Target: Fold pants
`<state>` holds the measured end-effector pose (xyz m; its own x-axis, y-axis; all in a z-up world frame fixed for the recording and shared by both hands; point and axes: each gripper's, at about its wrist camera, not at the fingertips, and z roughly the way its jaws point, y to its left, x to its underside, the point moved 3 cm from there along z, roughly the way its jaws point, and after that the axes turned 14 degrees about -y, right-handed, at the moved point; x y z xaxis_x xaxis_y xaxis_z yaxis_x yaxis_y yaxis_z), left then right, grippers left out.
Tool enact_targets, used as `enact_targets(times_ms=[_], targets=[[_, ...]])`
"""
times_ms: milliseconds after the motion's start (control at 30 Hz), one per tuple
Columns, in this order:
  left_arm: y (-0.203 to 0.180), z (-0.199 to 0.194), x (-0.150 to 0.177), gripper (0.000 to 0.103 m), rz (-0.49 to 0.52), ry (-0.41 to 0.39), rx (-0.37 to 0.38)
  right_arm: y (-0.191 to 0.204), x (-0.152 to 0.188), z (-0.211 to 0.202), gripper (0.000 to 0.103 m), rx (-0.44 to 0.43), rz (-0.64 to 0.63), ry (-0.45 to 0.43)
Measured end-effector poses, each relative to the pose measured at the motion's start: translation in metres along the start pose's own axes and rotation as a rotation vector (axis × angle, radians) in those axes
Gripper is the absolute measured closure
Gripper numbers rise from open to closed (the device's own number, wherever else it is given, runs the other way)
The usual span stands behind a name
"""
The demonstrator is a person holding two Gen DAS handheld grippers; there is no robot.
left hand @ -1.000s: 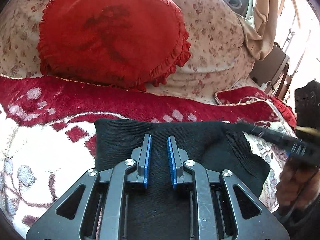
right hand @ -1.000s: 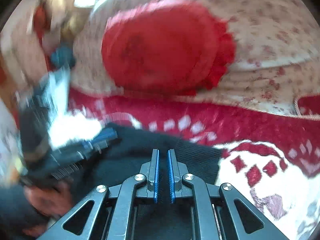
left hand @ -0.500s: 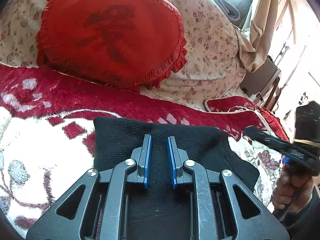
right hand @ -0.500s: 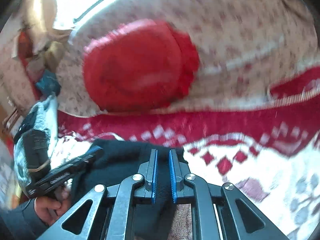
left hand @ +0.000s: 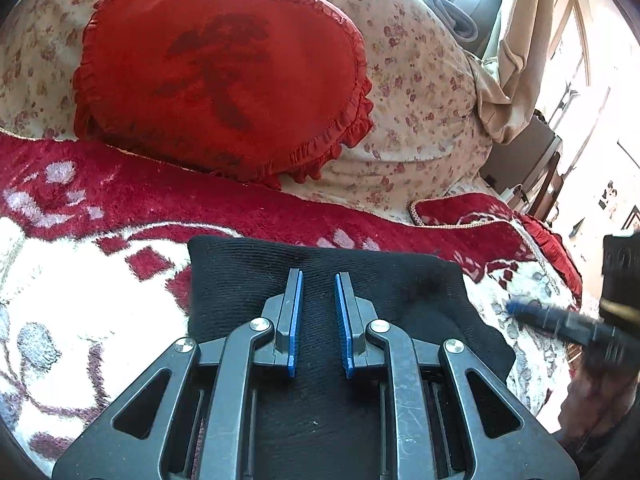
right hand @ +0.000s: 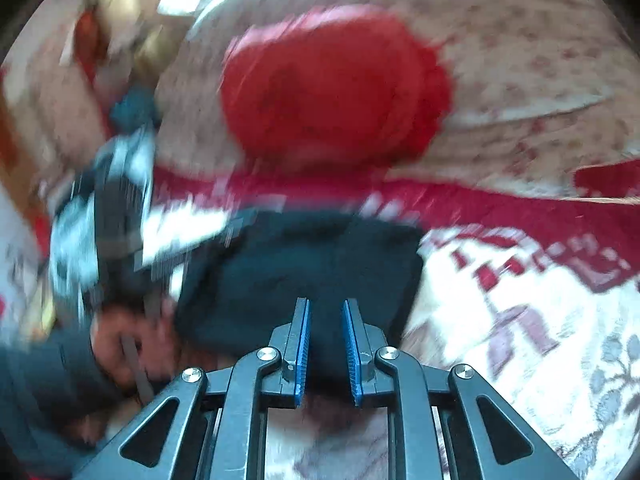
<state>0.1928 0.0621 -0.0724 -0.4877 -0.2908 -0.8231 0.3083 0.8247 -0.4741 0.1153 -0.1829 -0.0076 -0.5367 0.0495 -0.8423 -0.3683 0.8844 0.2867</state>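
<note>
My left gripper [left hand: 317, 320] hung over the folded black pants [left hand: 328, 280], its blue-padded fingers [left hand: 294, 320] parted and gripping nothing; the dark knit showed in the gap between them and ran on beneath the frame. The pants lay in a squarish bundle on a red-and-white patterned blanket [left hand: 80, 280], their far edge just short of the blanket's red border. Beyond that border a red ruffled cushion [left hand: 220, 76] leaned against a flowered pillow [left hand: 420, 92]. My right gripper [left hand: 560, 322] appeared at the right edge of the left camera's view, off the bundle's right corner, above the blanket.

From the right wrist camera, badly blurred, my right gripper [right hand: 327, 342] also stood with its fingers [right hand: 302, 344] apart and empty. The pants [right hand: 304, 264] lay ahead of and beneath the tips, the right edge of the bundle close to the right finger. My left hand [right hand: 128, 348] showed at the bundle's left side. The red cushion [right hand: 332, 84] sat behind, smeared by motion.
</note>
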Motion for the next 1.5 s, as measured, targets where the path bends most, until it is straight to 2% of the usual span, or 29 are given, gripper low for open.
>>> enact_targets(times_ms=[100,133,233,333,533,800,1133,1300,1400,1500], targets=[[0.0,0.0,0.0,0.088,0.006,0.001,-0.005,-0.017,-0.011,-0.007,0.086,0.144,0.057,-0.077],[0.0,0.0,0.0,0.088,0.007,0.001,-0.007,-0.027,-0.011,-0.008,0.086,0.232,0.063,-0.084],[-0.002,0.0,0.0,0.088,0.022,0.002,-0.018,-0.043,-0.008,-0.002,0.086,0.36,0.078,-0.047],[-0.005,0.001,0.0,0.088,0.039,0.002,-0.03,-0.046,-0.004,0.001,0.086,0.328,0.123,-0.031],[-0.006,0.001,0.001,0.088,0.046,0.001,-0.036,-0.039,0.007,0.007,0.086,0.302,0.086,0.007],[-0.008,0.002,0.001,0.088,0.059,-0.003,-0.049,-0.023,-0.002,-0.009,0.086,0.19,0.09,-0.063],[-0.009,0.003,0.001,0.088,0.068,-0.01,-0.064,-0.028,0.005,-0.032,0.085,0.203,0.059,-0.059],[-0.008,0.003,0.001,0.088,0.062,-0.011,-0.059,-0.019,0.005,-0.038,0.085,0.19,0.051,-0.102],[-0.008,0.002,0.001,0.088,0.065,-0.014,-0.06,-0.006,0.006,-0.039,0.085,0.129,0.042,-0.12],[-0.008,0.001,0.001,0.088,0.077,-0.011,-0.068,0.015,0.005,-0.038,0.085,0.077,-0.02,-0.156]])
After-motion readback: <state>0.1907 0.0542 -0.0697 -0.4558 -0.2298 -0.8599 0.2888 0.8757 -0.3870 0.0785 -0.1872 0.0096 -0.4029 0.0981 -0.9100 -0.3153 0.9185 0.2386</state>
